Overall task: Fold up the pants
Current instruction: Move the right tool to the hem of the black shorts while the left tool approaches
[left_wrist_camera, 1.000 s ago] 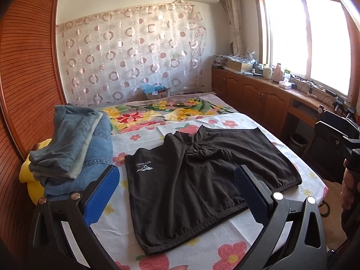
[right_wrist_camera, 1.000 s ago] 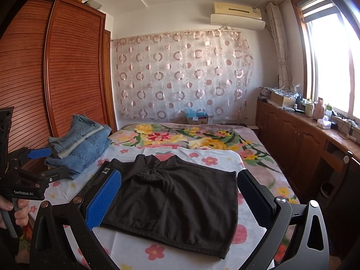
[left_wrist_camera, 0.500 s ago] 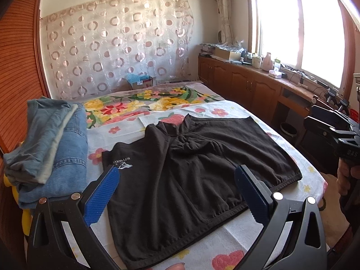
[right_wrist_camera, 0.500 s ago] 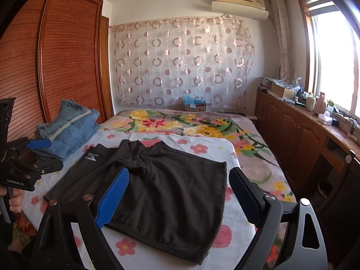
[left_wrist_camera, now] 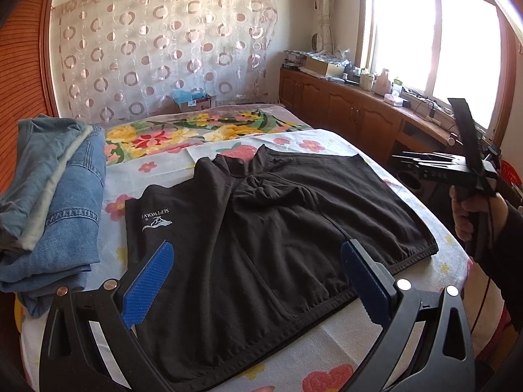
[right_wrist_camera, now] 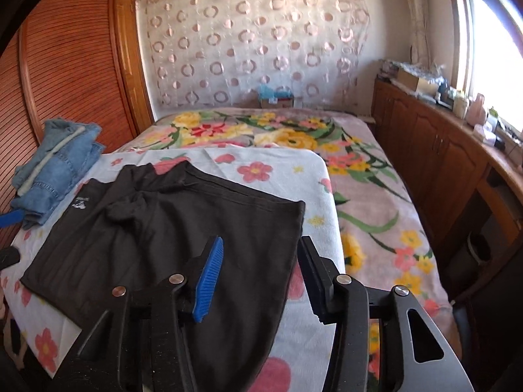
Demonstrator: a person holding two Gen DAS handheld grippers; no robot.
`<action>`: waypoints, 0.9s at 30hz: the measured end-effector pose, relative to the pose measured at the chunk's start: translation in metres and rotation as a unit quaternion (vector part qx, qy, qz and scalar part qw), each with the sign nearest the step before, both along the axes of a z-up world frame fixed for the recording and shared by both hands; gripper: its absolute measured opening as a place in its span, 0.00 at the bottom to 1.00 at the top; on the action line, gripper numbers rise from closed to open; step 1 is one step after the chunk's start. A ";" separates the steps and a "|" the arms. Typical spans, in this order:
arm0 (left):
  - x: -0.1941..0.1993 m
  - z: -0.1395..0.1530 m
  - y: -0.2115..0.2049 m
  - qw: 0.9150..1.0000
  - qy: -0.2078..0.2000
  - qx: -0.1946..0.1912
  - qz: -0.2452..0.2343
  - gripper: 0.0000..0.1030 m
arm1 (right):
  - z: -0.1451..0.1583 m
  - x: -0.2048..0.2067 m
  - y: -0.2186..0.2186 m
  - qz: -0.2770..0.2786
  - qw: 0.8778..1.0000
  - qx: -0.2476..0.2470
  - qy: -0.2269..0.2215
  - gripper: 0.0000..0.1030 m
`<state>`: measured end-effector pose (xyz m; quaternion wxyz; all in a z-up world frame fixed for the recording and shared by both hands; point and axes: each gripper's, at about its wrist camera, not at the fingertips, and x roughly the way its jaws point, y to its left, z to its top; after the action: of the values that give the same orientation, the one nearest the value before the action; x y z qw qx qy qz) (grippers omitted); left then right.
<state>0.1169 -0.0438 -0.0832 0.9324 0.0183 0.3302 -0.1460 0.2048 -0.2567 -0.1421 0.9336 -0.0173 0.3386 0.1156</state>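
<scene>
Spread flat on the white flower-printed bed sheet [left_wrist_camera: 327,140]: black soft-fabric shorts [left_wrist_camera: 261,228], waistband edge nearest the cameras, both short legs pointing away. Lying directly ahead of the left black two-finger gripper with blue ribbed pads [left_wrist_camera: 258,277], filling the gap between its jaws. Matte and dark all over, with a small white printed logo and lettering [left_wrist_camera: 156,220] on the leg ahead of the left jaw. Bunched and wrinkled at the crotch, ahead of the jaws' midline; a loose fold running down the middle. Gathered, slightly puckered hem along the near edge, just beyond the right jaw's tip.

Left jaws spread wide, holding nothing, poised above the near edge of the fabric; contact not discernible.

Right black two-finger gripper with a blue ribbed pad [right_wrist_camera: 261,281] open to a middling gap, gripping nothing, hanging over the near right corner of the shorts [right_wrist_camera: 170,238]. Fabric passing under and between its jaws; touching or not, cannot tell. Seen from the left wrist view, right hand [left_wrist_camera: 470,209] wrapped around the tool's handle, well off beyond the right jaw.

Beyond the left jaw, beside the shorts: a stack of folded blue denim jeans [left_wrist_camera: 55,202]. Further ahead, a pink blanket with yellow and red flowers [right_wrist_camera: 359,170].
</scene>
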 end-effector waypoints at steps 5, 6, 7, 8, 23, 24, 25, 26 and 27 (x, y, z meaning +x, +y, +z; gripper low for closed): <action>0.001 -0.005 0.002 1.000 0.009 -0.003 0.004 0.99 | 0.005 0.032 -0.002 -0.012 0.999 -0.008 0.036 0.40; 0.001 -0.006 0.002 1.000 0.011 -0.003 0.006 0.99 | 0.006 0.038 -0.003 -0.016 0.999 -0.009 0.044 0.39; 0.002 -0.007 0.003 1.000 0.013 -0.003 0.007 0.99 | 0.007 0.043 -0.004 -0.020 0.998 -0.007 0.052 0.37; 0.002 -0.008 0.003 1.000 0.014 -0.003 0.008 0.99 | 0.008 0.047 -0.006 -0.025 0.998 -0.007 0.057 0.37; 0.002 -0.017 0.015 0.999 0.032 -0.006 0.019 0.99 | 0.033 0.038 -0.006 -0.019 0.997 0.023 0.077 0.04; 0.002 -0.017 0.016 0.999 0.032 -0.006 0.020 0.99 | 0.035 0.035 -0.008 -0.018 0.997 0.018 0.070 0.03; 0.002 -0.017 0.015 0.999 0.031 -0.006 0.020 0.99 | 0.042 0.028 -0.009 -0.025 0.998 0.010 0.058 0.03; 0.002 -0.017 0.016 0.999 0.031 -0.006 0.021 0.99 | 0.045 0.026 -0.015 -0.031 0.998 0.010 0.050 0.02; 0.002 -0.017 0.017 0.999 0.031 -0.007 0.022 0.99 | 0.051 0.022 -0.021 -0.045 0.998 0.013 0.043 0.02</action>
<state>0.1185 -0.0268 -0.1001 0.9246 -0.0001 0.3585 -0.1285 0.2267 -0.2777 -0.0910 0.9225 0.0149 0.3776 0.0787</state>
